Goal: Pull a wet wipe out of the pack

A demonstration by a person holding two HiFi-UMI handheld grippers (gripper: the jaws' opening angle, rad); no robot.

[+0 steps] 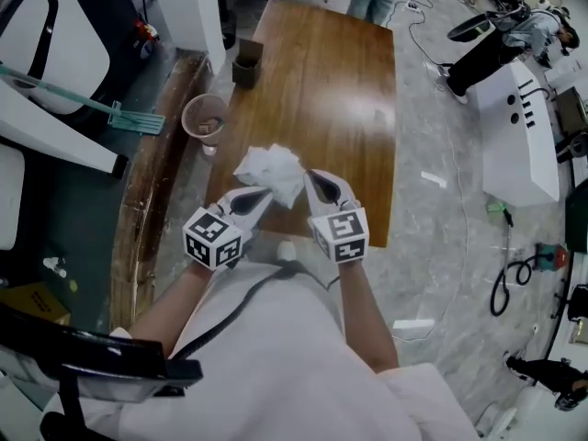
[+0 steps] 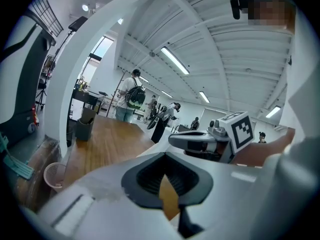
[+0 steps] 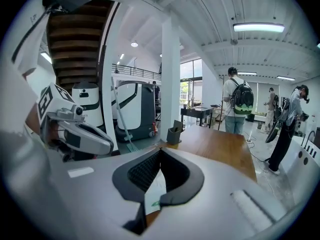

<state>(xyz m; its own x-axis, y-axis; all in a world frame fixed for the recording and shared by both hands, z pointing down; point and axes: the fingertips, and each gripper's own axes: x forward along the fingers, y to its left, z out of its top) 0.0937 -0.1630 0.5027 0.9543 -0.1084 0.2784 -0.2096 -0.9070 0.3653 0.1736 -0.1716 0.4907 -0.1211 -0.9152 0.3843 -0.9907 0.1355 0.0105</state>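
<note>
A crumpled white wet wipe [image 1: 272, 171] hangs over the near end of the wooden table [image 1: 322, 90], between my two grippers. The right gripper [image 1: 311, 177] has its tip at the wipe's right edge and its jaws are closed. White sheet with a green mark [image 3: 156, 191] shows in the opening behind the right gripper's [image 3: 160, 150] closed tips. I cannot tell the pack from the wipe. The left gripper [image 1: 267, 196] touches the bundle's lower edge. In the left gripper view the left gripper [image 2: 165, 154] is shut and only brown wood shows behind its tips.
A dark pen holder [image 1: 245, 67] stands at the table's far left corner. A pinkish waste basket [image 1: 204, 118] sits on the floor by the left edge, near a green mop [image 1: 124, 116]. A white machine [image 1: 519, 131] and cables [image 1: 510, 278] are to the right. People stand beyond the far end.
</note>
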